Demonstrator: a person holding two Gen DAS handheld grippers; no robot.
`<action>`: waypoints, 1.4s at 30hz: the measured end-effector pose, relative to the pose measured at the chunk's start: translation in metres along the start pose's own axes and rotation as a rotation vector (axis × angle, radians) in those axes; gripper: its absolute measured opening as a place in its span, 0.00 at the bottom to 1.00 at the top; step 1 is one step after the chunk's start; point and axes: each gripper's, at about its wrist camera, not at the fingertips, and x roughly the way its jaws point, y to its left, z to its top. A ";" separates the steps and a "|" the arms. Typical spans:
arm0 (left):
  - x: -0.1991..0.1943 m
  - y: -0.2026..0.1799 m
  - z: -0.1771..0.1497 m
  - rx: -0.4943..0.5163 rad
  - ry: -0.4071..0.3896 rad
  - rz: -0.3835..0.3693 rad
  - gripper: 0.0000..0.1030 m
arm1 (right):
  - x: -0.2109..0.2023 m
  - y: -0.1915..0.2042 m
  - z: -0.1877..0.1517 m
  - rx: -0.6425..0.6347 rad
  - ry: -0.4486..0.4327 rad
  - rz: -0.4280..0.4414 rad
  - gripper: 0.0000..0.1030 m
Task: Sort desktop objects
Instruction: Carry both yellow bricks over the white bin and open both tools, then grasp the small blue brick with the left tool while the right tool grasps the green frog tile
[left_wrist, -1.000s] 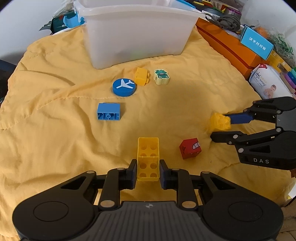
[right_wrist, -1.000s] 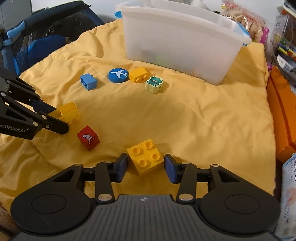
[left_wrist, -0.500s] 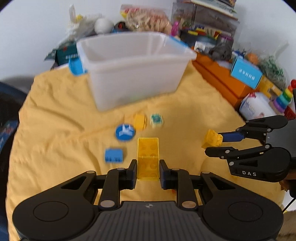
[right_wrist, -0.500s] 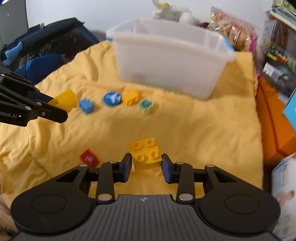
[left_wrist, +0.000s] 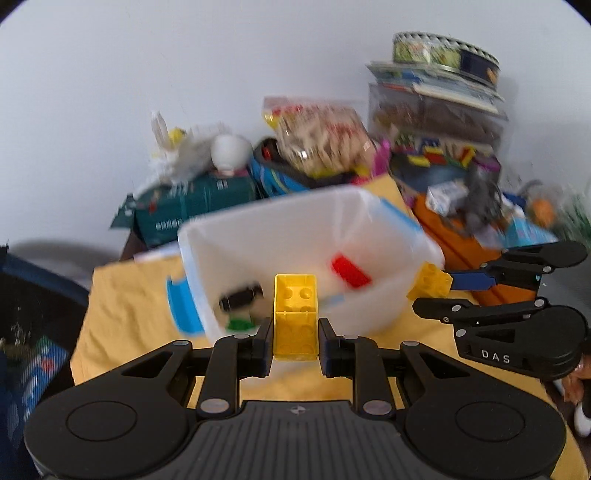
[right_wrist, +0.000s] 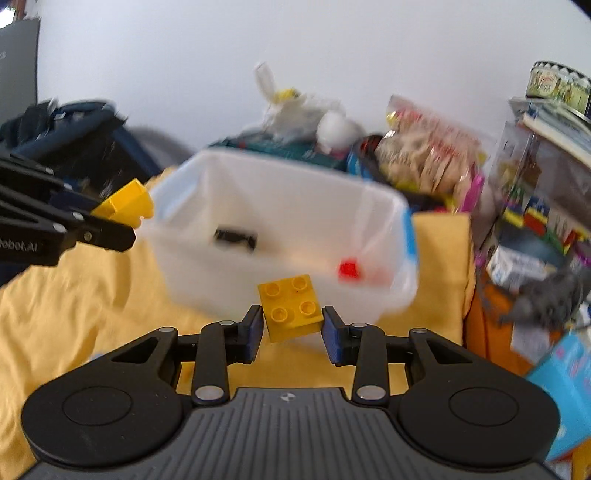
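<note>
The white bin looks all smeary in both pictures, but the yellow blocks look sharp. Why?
Left wrist view: the white bin and clutter behind smear with motion blur, while the long yellow block in the left gripper stays crisp. Right wrist view: same blur; the square yellow block in the right gripper is sharp.

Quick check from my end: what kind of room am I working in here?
Probably a home play or storage corner, not a lab. A yellow quilted cloth covers the surface, a clear plastic bin holds toy bricks, and stacked toy boxes and snack bags crowd the white wall.
</note>
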 end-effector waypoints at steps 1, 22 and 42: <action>0.004 0.001 0.007 0.002 -0.010 0.006 0.26 | 0.003 -0.002 0.007 0.000 -0.011 -0.007 0.37; 0.058 0.006 0.024 0.030 0.010 0.051 0.40 | 0.059 -0.001 0.038 0.011 -0.003 -0.040 0.43; 0.009 0.000 -0.117 -0.048 0.193 0.017 0.61 | -0.001 0.031 -0.073 0.078 0.102 0.054 0.44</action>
